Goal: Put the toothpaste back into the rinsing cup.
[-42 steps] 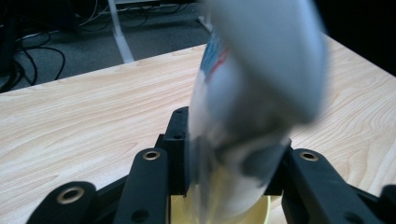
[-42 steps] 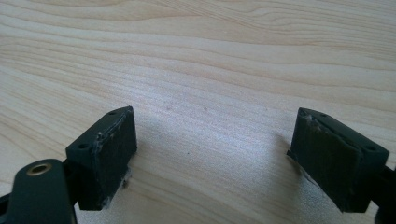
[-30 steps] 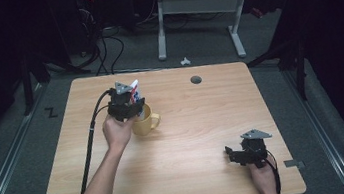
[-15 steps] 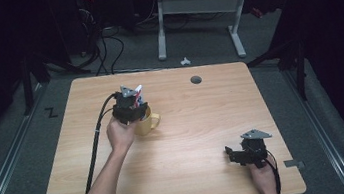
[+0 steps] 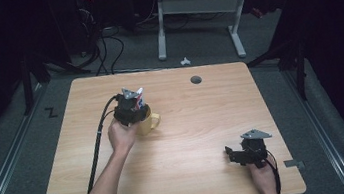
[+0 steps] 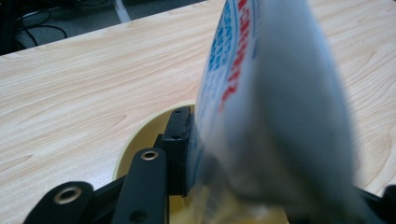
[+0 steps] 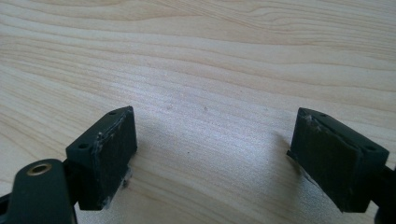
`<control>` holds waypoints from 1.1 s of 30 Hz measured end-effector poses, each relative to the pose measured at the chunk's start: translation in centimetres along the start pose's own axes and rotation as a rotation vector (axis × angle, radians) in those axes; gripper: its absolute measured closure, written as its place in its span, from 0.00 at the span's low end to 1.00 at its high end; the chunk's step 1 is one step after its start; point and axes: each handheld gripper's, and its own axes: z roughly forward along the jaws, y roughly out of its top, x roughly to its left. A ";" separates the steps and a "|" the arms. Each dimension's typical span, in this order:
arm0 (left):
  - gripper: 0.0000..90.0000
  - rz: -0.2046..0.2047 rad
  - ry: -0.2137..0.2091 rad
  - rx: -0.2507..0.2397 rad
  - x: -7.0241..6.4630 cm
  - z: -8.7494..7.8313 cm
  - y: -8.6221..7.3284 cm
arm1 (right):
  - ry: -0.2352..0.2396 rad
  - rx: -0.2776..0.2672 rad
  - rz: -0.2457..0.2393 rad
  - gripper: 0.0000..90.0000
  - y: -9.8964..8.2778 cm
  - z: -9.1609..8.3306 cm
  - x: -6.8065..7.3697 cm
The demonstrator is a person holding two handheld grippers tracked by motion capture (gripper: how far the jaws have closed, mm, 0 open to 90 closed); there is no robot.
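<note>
A yellow mug [image 5: 150, 123] stands on the wooden table [image 5: 198, 123], left of its middle. My left gripper [image 5: 131, 107] hangs right over the mug, shut on a white packet [image 5: 139, 97] with red and blue print. In the left gripper view the packet [image 6: 271, 116] is blurred and close, with the mug's rim [image 6: 140, 135] below the jaws; my left gripper [image 6: 280, 186] clamps the packet's lower part. Near the table's front right corner my right gripper [image 5: 233, 155] rests low and open. Bare wood lies between its pads, my right gripper [image 7: 212, 158] holding nothing.
A dark round hole [image 5: 196, 79] sits in the tabletop near the far edge. Behind the table stand a white desk frame [image 5: 161, 28] and loose cables [image 5: 102, 40] on the floor. A small white object [image 5: 185, 61] lies on the floor.
My left gripper with the packet has shifted slightly toward the near side, staying over the mug. The right gripper has not moved.
</note>
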 end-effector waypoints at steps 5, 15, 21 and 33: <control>0.70 -0.002 -0.001 0.008 -0.1 0.2 -0.1 | 0.000 0.001 -0.001 0.16 0.0 0.0 0.0; 0.70 0.003 0.010 0.032 -0.1 0.5 -0.4 | 0.000 0.001 0.000 0.16 0.0 0.0 0.0; 0.70 0.004 0.008 0.034 -0.1 0.6 -0.4 | 0.000 0.001 0.000 0.16 0.0 0.0 0.0; 0.70 0.002 0.014 0.057 0.0 0.8 -0.6 | 0.000 0.001 0.000 0.16 0.0 0.0 0.0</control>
